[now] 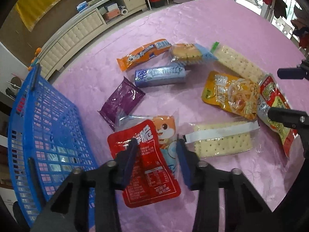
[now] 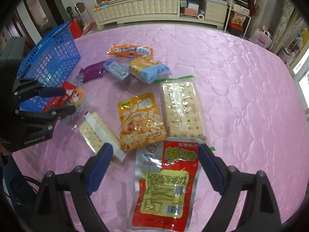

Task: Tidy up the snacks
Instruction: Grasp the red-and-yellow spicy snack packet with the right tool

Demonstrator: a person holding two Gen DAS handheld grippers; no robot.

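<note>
Pink quilted cloth covers the table [image 2: 231, 81], where snack packets lie scattered beside a blue plastic basket [image 1: 48, 131] at the left edge. The left wrist view looks steeply down on the left gripper [image 1: 157, 144], whose fingers straddle a red snack pouch [image 1: 146, 174] lying over an orange cartoon-printed packet [image 1: 164, 127]; the fingers stand partly closed at the pouch's two sides, and whether the pads press on it cannot be told. Only this view shows the inside of the basket's mesh floor. The right wrist view alone shows the right gripper [image 2: 154, 152], tilted steeply down with fingers spread wide and released, either side of the top of a red and silver pouch [image 2: 166, 183] that lies flat on the cloth. Between the two grippers lie a yellow noodle-snack packet [image 2: 139, 119], a long clear cracker pack [image 2: 181, 108] and a smaller cracker pack [image 2: 96, 131]. Farther off sit a purple packet [image 1: 121, 100], a blue gum pack [image 1: 160, 76] and an orange wrapper [image 1: 143, 54]. The red and silver pouch's lower end is cut off by the frame.
</note>
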